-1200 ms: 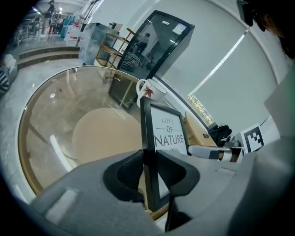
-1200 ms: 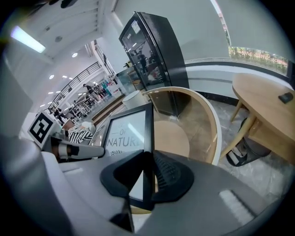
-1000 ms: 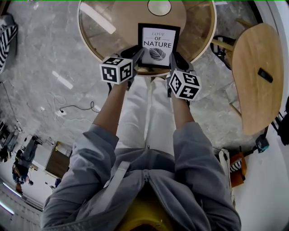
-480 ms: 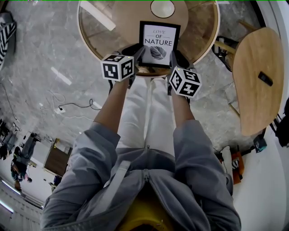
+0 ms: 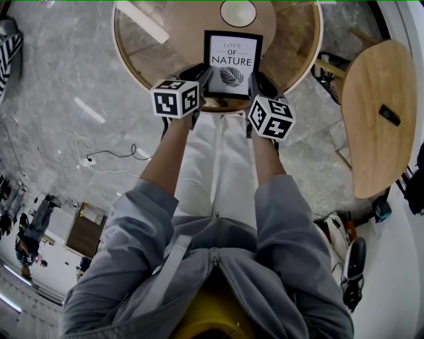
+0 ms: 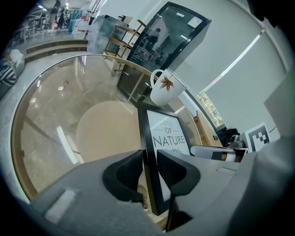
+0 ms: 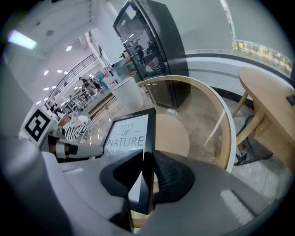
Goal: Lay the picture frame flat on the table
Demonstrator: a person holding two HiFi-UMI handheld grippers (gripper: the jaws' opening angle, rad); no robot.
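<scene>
A black picture frame (image 5: 232, 63) with a "NATURE" print stands tilted at the near edge of the round glass table (image 5: 136, 63). My left gripper (image 5: 204, 78) holds the frame's lower left edge, and my right gripper (image 5: 260, 85) holds its lower right edge. In the left gripper view the frame (image 6: 168, 133) runs edge-on between the pads of that gripper (image 6: 150, 168). The right gripper view shows the frame (image 7: 129, 136) pinched the same way by that gripper (image 7: 147, 173). Both pairs of jaws have just been opening slightly, with the frame still between them and the pads still on it.
A white mug (image 5: 237, 12) with a leaf motif stands on the table just behind the frame. An oval wooden table (image 5: 377, 112) with a small dark object (image 5: 389, 110) on it sits to the right. My legs are close under the table's near rim.
Almost nothing differs. Both grippers stay at the frame's lower corners, and the frame keeps its tilt and place; the whole group sits a touch higher in the picture.
</scene>
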